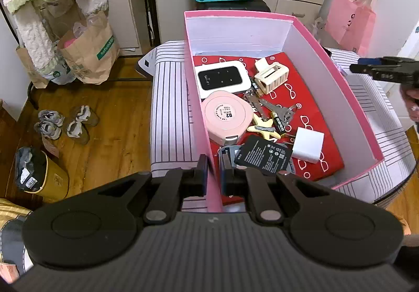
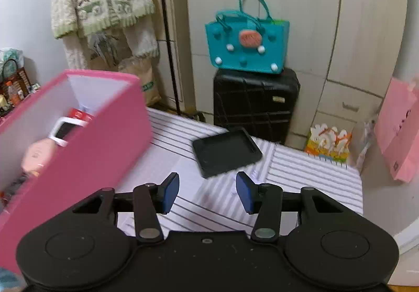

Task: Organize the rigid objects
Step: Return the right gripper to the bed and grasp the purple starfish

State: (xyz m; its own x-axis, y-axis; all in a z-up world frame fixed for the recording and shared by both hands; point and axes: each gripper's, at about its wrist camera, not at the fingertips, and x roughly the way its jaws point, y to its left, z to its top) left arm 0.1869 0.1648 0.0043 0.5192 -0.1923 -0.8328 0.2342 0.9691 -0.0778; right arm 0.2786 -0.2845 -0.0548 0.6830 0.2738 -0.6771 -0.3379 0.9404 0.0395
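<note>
A pink box (image 1: 340,74) with white inner walls stands on the striped table. It holds a white WiFi router (image 1: 222,78), a pink tape measure (image 1: 227,115), a cream hair claw (image 1: 271,74), keys (image 1: 277,110), a battery (image 1: 279,124), a white charger (image 1: 309,144) and a black card (image 1: 263,154). My left gripper (image 1: 214,176) is shut on the box's near left wall. My right gripper (image 2: 207,192) is open and empty above the table, right of the box (image 2: 99,150). A black tray (image 2: 226,152) lies just beyond it.
A black suitcase (image 2: 255,103) with a teal bag (image 2: 247,43) on top stands behind the table. A pink paper bag (image 2: 398,129) hangs at the right. Paper bags (image 1: 89,56), shoes (image 1: 65,123) and a bin (image 1: 42,174) sit on the wooden floor at the left.
</note>
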